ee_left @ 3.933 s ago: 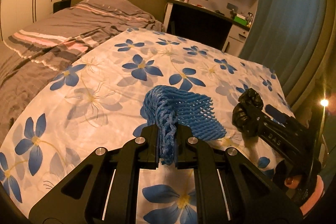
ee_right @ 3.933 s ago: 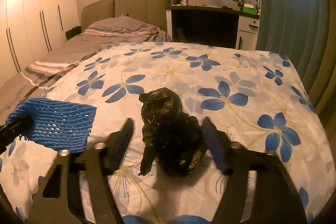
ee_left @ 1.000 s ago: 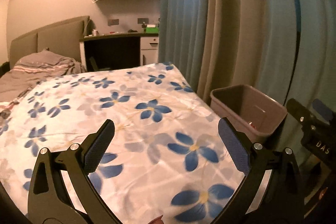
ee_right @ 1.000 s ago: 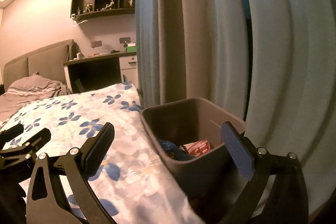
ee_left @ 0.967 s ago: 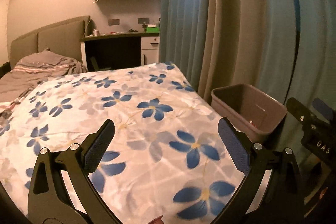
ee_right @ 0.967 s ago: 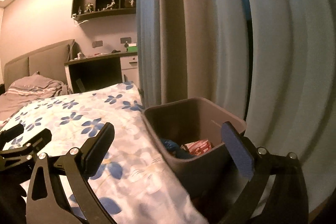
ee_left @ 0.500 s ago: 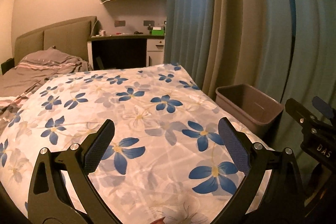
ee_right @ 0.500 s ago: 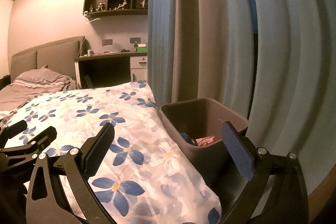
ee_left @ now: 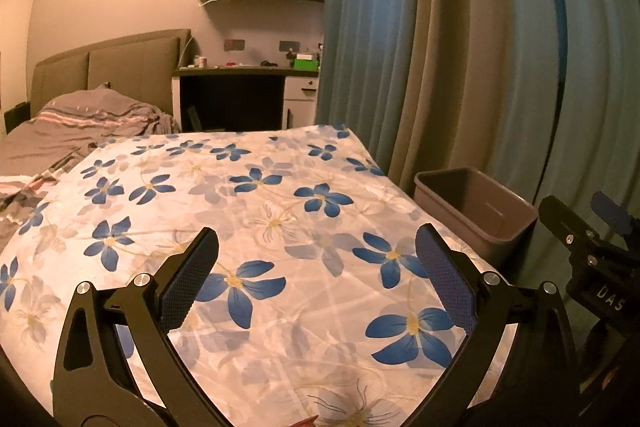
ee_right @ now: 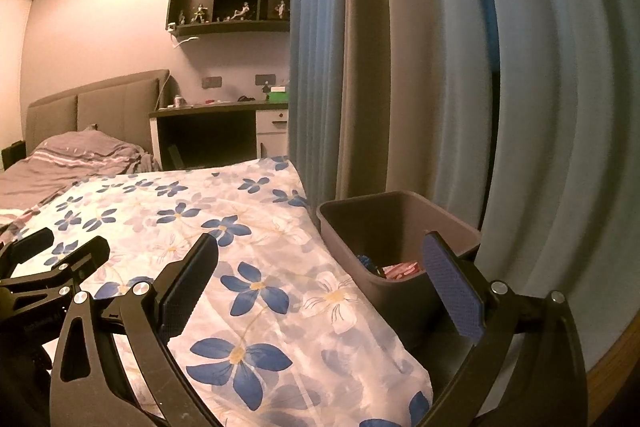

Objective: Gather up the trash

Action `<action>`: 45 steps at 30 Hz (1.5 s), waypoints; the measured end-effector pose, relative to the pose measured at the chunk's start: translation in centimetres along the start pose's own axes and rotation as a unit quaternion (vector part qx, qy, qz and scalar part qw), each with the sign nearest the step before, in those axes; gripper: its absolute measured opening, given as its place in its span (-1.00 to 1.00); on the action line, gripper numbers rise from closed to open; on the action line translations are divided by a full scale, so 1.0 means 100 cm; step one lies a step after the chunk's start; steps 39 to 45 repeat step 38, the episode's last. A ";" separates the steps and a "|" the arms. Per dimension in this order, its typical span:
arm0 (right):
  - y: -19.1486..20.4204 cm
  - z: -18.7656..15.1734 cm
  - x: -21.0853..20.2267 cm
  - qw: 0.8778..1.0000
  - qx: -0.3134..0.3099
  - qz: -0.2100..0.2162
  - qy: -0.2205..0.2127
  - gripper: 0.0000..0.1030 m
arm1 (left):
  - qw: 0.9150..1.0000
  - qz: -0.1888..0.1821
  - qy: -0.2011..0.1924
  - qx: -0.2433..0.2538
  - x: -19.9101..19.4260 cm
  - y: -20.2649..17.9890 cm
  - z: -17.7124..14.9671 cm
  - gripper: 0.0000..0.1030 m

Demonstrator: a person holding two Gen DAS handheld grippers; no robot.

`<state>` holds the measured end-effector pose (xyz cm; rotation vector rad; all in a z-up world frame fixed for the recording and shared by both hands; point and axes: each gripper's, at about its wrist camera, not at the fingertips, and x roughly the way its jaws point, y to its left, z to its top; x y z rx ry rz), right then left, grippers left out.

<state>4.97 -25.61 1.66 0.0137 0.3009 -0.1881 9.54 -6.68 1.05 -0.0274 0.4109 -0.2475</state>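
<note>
The bed (ee_left: 280,211) with its flowered cover fills my view. The bin (ee_right: 400,223) stands beside its edge by the curtain (ee_right: 440,67), with blue and red trash (ee_right: 394,269) inside. My left gripper (ee_left: 316,273) and right gripper (ee_right: 328,281) both gape wide, holding nothing.

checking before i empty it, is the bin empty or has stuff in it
Not empty: the bin holds a red-and-white wrapper and something blue.
</note>
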 end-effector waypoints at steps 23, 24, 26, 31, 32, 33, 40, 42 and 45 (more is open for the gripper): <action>-0.004 -0.003 0.001 1.000 0.009 -0.002 0.000 0.89 | 1.000 -0.014 -0.010 0.017 -0.005 -0.012 0.000 0.51; -0.004 -0.003 0.001 1.000 0.010 -0.002 0.000 0.89 | 1.000 -0.012 -0.010 0.017 -0.005 -0.012 0.000 0.51; -0.004 -0.003 0.000 1.000 0.011 -0.002 -0.002 0.89 | 1.000 -0.013 -0.010 0.017 -0.005 -0.013 0.000 0.52; -0.005 -0.002 -0.001 1.000 0.015 -0.003 -0.003 0.89 | 1.000 -0.007 -0.010 0.016 -0.006 -0.013 0.001 0.59; -0.005 -0.001 -0.001 1.000 0.016 -0.004 -0.004 0.89 | 1.000 -0.004 -0.011 0.014 -0.006 -0.012 0.001 0.63; -0.005 -0.001 -0.002 1.000 0.018 -0.004 -0.005 0.89 | 1.000 -0.002 -0.011 0.013 -0.006 -0.012 0.002 0.66; -0.007 0.002 -0.004 1.000 0.024 -0.006 -0.007 0.89 | 1.000 0.004 -0.009 0.003 -0.008 -0.007 0.003 0.79; -0.007 0.002 -0.004 1.000 0.024 -0.006 -0.007 0.89 | 1.000 0.004 -0.009 0.003 -0.008 -0.007 0.003 0.79; -0.007 0.002 -0.004 1.000 0.024 -0.006 -0.007 0.89 | 1.000 0.004 -0.009 0.003 -0.008 -0.007 0.003 0.79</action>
